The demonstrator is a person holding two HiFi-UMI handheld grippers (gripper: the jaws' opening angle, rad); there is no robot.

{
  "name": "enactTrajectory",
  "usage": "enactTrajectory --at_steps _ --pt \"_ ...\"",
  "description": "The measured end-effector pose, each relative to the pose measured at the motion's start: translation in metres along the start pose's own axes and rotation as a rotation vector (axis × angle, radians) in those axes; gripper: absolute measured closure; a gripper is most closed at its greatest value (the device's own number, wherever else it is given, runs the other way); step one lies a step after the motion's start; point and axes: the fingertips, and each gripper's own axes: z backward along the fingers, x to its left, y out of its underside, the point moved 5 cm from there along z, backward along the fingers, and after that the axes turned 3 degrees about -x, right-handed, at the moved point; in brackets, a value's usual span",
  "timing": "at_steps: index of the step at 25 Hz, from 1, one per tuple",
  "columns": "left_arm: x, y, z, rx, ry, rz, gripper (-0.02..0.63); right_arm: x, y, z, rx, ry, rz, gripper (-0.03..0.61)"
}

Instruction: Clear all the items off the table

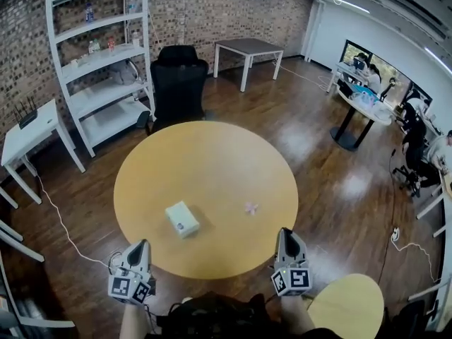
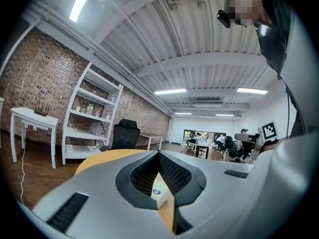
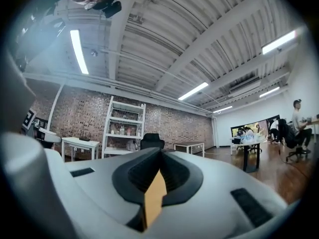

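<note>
White box [image 1: 182,219] and pink scrap [image 1: 251,207] lie near the table's [image 1: 212,140] front edge. The box is probably light and stiff; grasp it across its narrow sides. Left gripper [image 1: 143,246] and right gripper [image 1: 286,234] are clenched and empty.

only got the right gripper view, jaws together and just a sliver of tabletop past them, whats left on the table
Observer: Two things show in the head view, a white box and a small pink item, both lying on the round table.
Operator: which is nearer my gripper
Observer: The pink item. The right gripper is at the table's near edge, to the right of the item and apart from it.
Operator: and the left one
Observer: The left gripper is at the near edge too, jaws together, and its own view shows the white box straight ahead past its tips.
</note>
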Motion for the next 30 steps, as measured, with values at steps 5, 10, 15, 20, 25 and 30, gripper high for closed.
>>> enactTrajectory --at_steps 5,10,15,20,25,30 --pt "0.001 -0.009 -0.005 0.005 -0.010 0.004 0.614 -0.005 0.006 0.000 0.040 -0.012 -0.054 0.577" --pt "0.004 -0.012 -0.013 -0.005 -0.024 0.015 0.614 -0.011 0.012 -0.003 0.088 -0.012 -0.106 0.577" --pt "0.017 -0.009 -0.007 -0.001 -0.045 0.024 0.614 -0.008 0.009 -0.009 0.094 -0.005 -0.087 0.577" --pt "0.019 -0.006 -0.003 -0.041 -0.078 0.048 0.614 -0.014 0.008 -0.012 0.130 -0.011 -0.042 0.577" --pt "0.021 0.002 0.004 -0.001 -0.084 0.049 0.614 -0.013 0.003 -0.014 0.135 -0.008 -0.037 0.577" --pt "0.035 0.012 0.021 0.029 -0.116 0.062 0.614 -0.005 0.004 -0.010 0.122 0.004 -0.061 0.577"
